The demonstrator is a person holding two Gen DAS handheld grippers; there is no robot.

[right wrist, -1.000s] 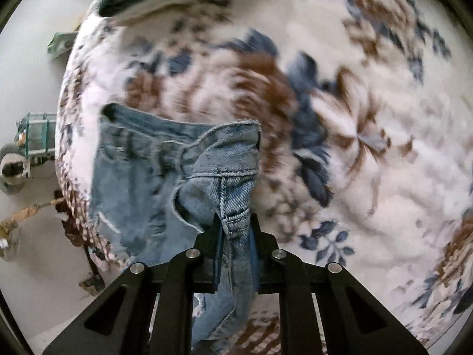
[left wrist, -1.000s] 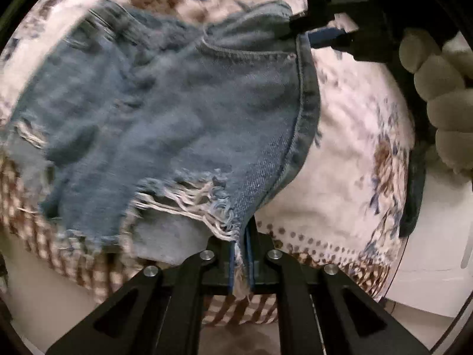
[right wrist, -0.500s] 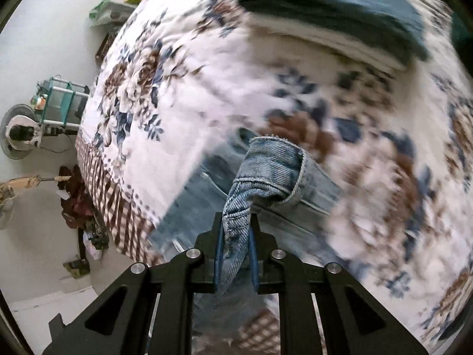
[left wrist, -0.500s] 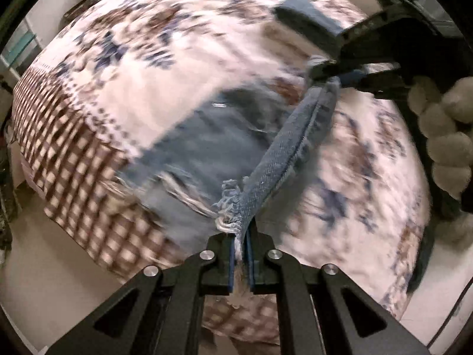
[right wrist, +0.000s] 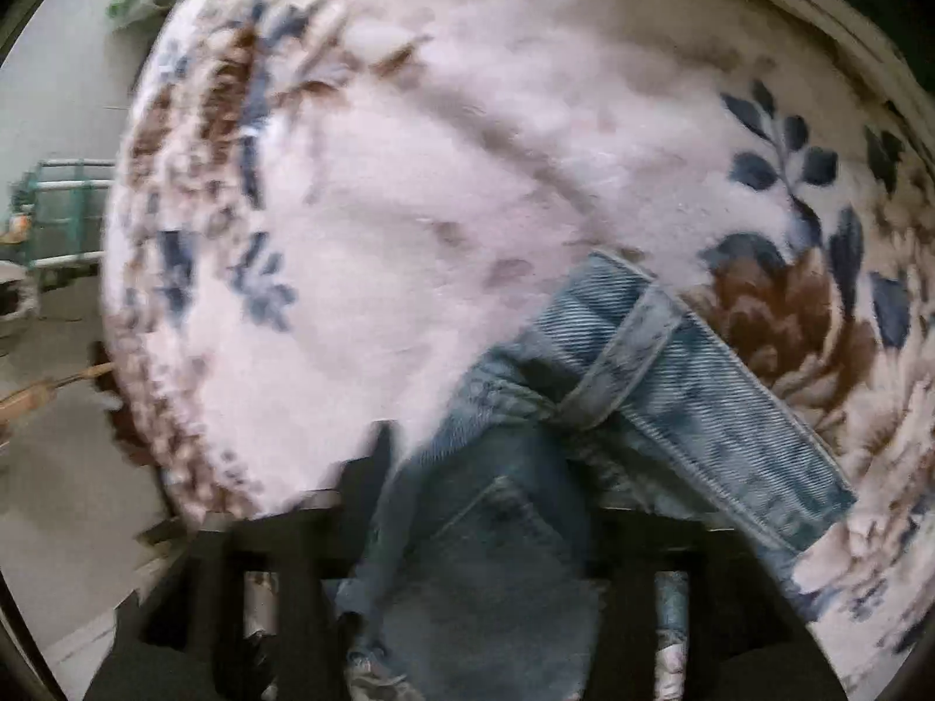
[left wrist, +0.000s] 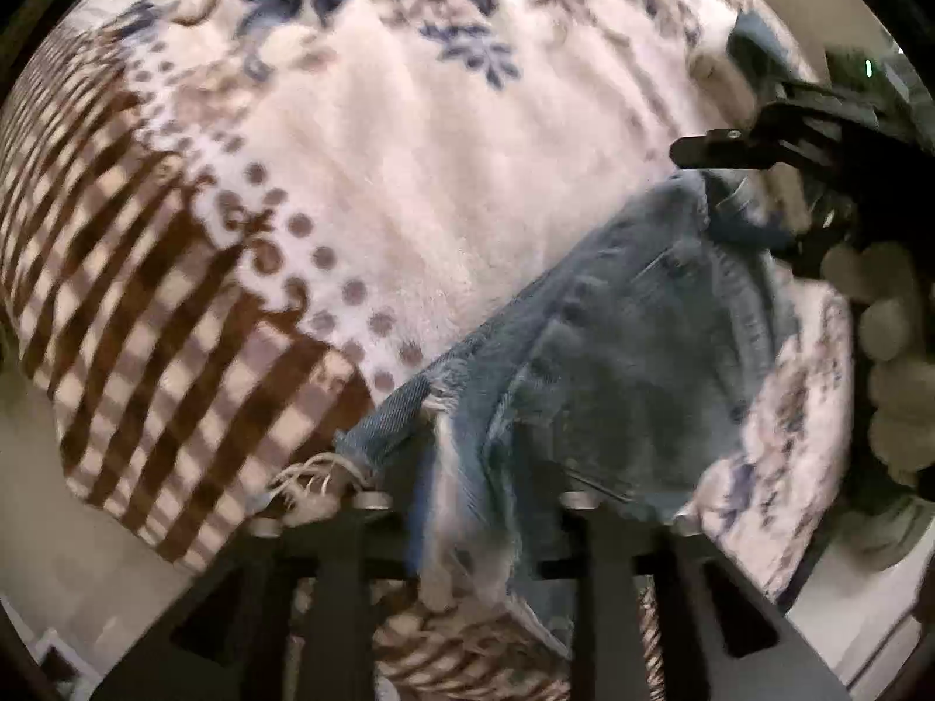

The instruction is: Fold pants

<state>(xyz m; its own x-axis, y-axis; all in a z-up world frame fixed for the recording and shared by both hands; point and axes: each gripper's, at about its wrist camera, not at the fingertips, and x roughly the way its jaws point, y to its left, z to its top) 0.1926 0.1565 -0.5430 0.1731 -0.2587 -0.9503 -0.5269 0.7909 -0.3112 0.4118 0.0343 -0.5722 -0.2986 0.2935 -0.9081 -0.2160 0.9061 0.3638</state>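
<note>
Light blue denim shorts [left wrist: 631,339] with a frayed hem lie folded on the floral blanket [left wrist: 409,175]. My left gripper [left wrist: 467,502] stands open, its fingers wide apart over the frayed hem, which lies loose between them. My right gripper [right wrist: 479,526] also stands open over the waistband end [right wrist: 672,385] of the shorts, with the denim lying between its fingers. The right gripper also shows in the left wrist view [left wrist: 759,146] at the upper right, held by a gloved hand [left wrist: 894,350].
The blanket's brown checked border [left wrist: 163,339] hangs over the bed edge near my left gripper. Pale floor [right wrist: 58,409] and a green rack [right wrist: 58,216] lie off the bed to the left in the right wrist view. The views are blurred by motion.
Both grippers carried the shorts' edge across, came down low to the blanket, and opened. The shorts now lie folded and loose between the fingers.
</note>
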